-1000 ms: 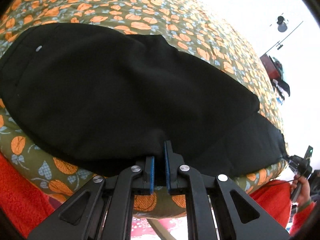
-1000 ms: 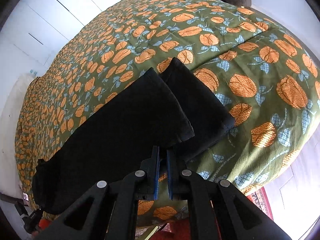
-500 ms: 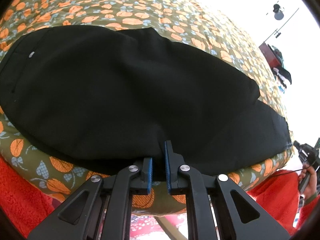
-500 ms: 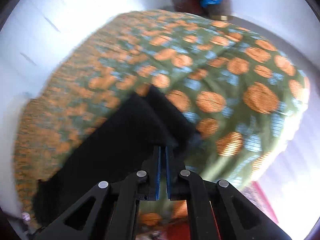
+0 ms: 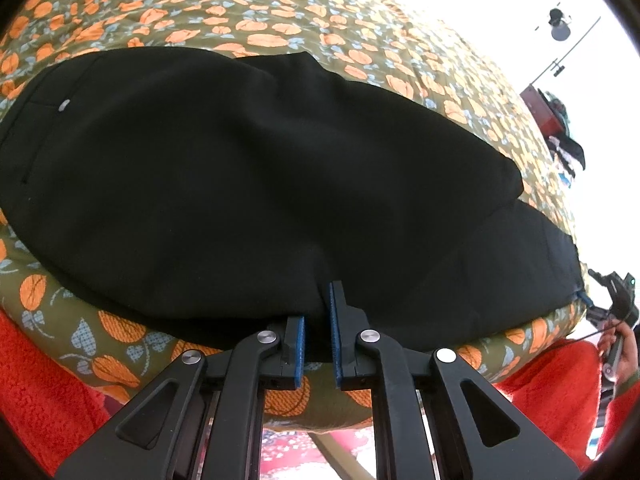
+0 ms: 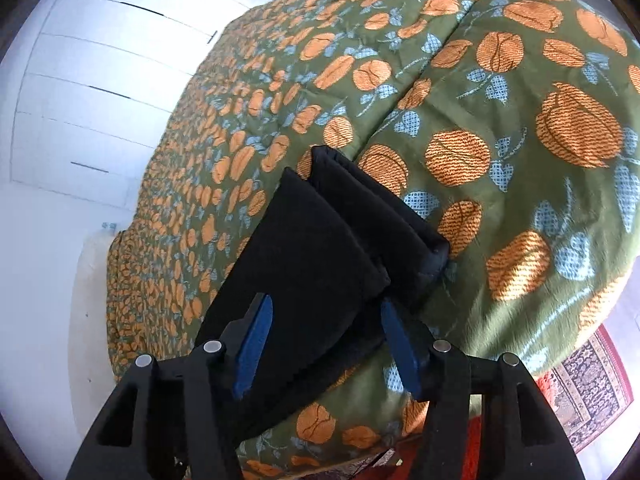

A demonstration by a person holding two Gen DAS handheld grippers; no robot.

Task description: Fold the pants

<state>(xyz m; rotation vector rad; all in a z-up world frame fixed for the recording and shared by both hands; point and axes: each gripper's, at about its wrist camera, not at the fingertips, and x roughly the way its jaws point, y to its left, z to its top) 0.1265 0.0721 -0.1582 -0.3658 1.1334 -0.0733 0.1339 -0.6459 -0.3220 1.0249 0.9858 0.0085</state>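
Left gripper (image 5: 317,322) pinching near edge of black fabric pants (image 5: 248,184), anchoring them; right gripper (image 6: 326,338) gaping wide over leg cuffs (image 6: 372,216), likely readying a fold.

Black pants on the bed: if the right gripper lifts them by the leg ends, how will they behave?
Likely floppy: the black pants lie flat, following the bedspread, so lifted ends should drape and sag. The two offset leg ends may slip apart unless both are pinched. The open right gripper straddles one edge; the fabric looks matte, probably not slippery.
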